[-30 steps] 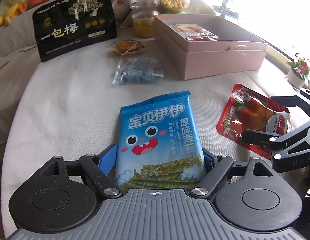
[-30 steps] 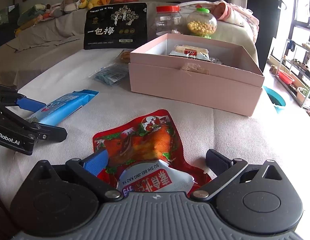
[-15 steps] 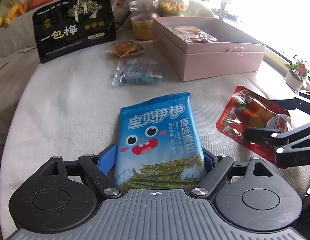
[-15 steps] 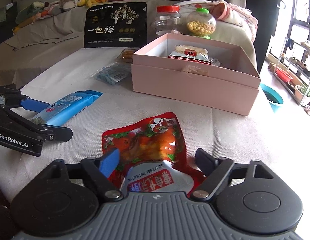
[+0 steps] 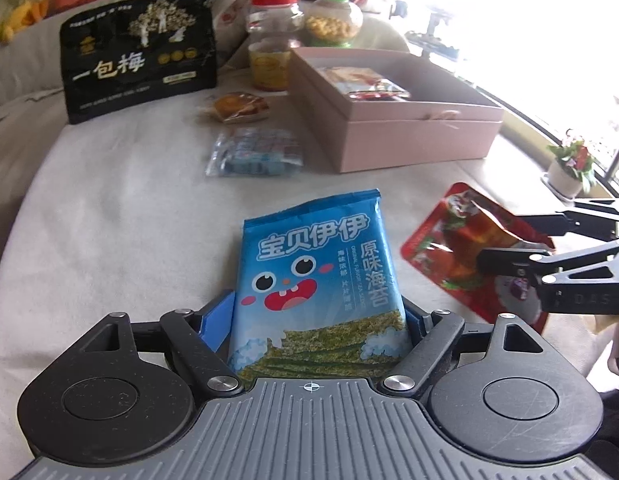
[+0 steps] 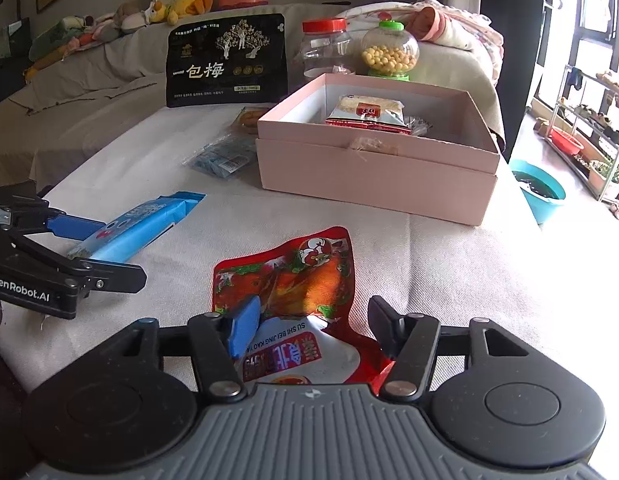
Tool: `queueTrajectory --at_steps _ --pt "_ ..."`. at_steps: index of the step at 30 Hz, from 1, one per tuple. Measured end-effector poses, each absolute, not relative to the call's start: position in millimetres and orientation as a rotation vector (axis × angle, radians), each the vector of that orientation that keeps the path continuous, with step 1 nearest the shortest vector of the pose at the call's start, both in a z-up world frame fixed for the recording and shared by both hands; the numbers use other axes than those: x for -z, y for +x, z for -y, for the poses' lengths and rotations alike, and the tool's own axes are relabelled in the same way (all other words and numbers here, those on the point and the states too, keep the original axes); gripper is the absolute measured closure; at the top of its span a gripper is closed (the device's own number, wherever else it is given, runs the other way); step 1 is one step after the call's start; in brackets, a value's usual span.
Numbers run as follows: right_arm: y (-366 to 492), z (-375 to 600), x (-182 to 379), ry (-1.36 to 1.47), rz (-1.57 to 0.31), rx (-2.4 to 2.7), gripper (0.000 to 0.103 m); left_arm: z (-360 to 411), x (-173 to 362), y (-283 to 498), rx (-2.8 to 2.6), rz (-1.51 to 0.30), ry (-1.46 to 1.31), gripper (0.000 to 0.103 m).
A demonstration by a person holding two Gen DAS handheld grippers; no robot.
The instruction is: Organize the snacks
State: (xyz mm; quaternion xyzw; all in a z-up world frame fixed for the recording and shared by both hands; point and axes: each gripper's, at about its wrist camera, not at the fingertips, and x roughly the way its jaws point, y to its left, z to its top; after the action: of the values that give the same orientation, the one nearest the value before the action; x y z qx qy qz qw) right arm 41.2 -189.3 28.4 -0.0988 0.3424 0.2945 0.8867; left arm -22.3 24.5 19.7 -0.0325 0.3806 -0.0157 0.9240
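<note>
Red foil now sits between jaws far narrower than a second ago: the right claw point(image 6: 309, 322) is closing on the red snack pouch point(image 6: 293, 280), its blue pad at the pouch's left edge while the black pad on the other side shows a sliver of gap, so no firm pinch can be read. The pouch lies on the cloth-covered tabletop point(image 5: 109, 208), in front of the pink box point(image 6: 373, 176), as it did before. The left claw point(image 5: 317, 316) has hardly shifted and keeps both pads pressed on the sides of the blue seaweed packet point(image 5: 313, 276), which rests left of the pouch and also in front of the box. That open pink box holds a pale packet with a red label point(image 6: 365, 114), with something smaller beside it that I cannot make out. Behind the box stand a red-lidded clear jar point(image 6: 325, 50), which looks nearly empty, and a green-capped jar point(image 6: 389, 54) full of yellow balls. Left of the box lie a clear bag of blue-wrapped sweets point(image 5: 255, 152) and a wrapped pastry point(image 5: 235, 106), with a black plum bag point(image 5: 139, 56) upright behind them. Each claw's own body covers the near end of its packet, and the window side of the left wrist view is washed out to white.
</note>
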Motion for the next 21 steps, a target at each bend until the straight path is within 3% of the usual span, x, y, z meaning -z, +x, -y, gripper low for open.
queueTrajectory --at_steps 11,21 --pt "29.0 203.3 -46.2 -0.166 -0.692 -0.647 0.062 -10.2 -27.4 -27.1 0.091 -0.775 -0.058 0.017" --pt "35.8 222.3 -68.3 0.134 -0.78 -0.889 0.062 -2.2 -16.9 -24.6 0.141 -0.821 -0.053 0.017"
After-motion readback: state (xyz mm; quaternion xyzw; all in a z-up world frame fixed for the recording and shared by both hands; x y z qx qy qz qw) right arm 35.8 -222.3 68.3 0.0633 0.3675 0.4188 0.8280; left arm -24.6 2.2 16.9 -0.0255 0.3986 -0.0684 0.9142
